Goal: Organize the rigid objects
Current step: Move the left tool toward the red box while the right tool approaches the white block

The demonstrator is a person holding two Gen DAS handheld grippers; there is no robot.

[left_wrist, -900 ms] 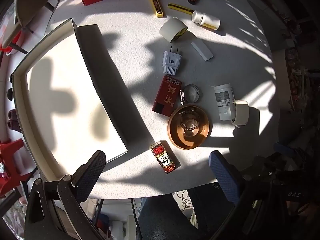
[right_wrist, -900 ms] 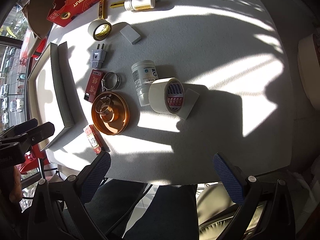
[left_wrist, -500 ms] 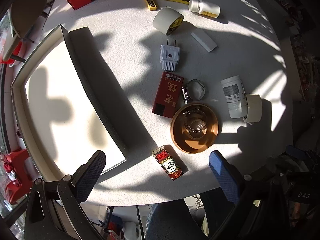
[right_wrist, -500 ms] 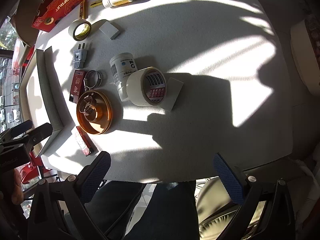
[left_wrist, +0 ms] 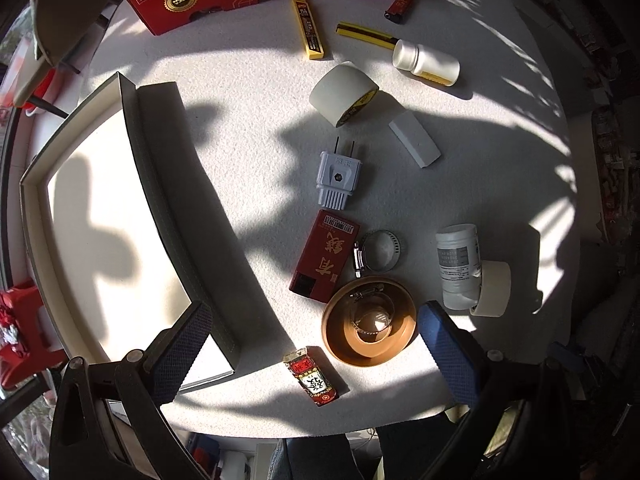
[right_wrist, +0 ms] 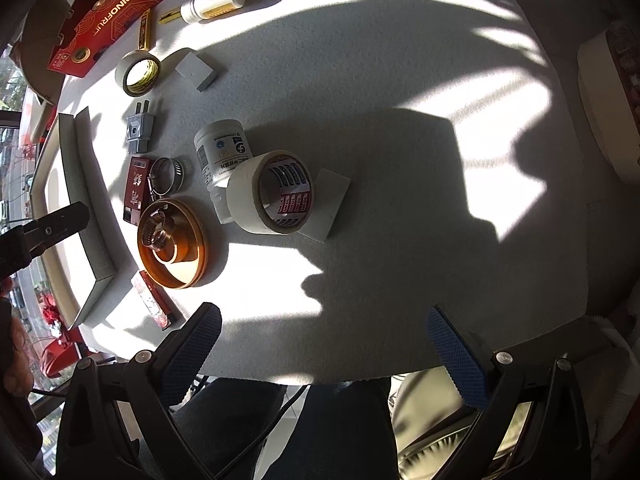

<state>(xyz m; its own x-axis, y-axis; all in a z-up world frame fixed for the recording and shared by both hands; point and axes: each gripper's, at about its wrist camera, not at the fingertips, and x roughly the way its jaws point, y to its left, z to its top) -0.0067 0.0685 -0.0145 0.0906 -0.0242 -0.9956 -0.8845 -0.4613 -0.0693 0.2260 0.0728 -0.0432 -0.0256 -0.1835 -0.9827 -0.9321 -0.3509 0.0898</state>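
The left gripper hung wide and empty just above the small red packet, nearer it than the right gripper, likewise wide; beyond lay the brown dish, the box leftward.

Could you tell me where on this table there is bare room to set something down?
The widest bare stretch of table lies right of the big tape roll. The open box is also empty. It is crowded between the box and the white bottle, around the brown dish and plug.
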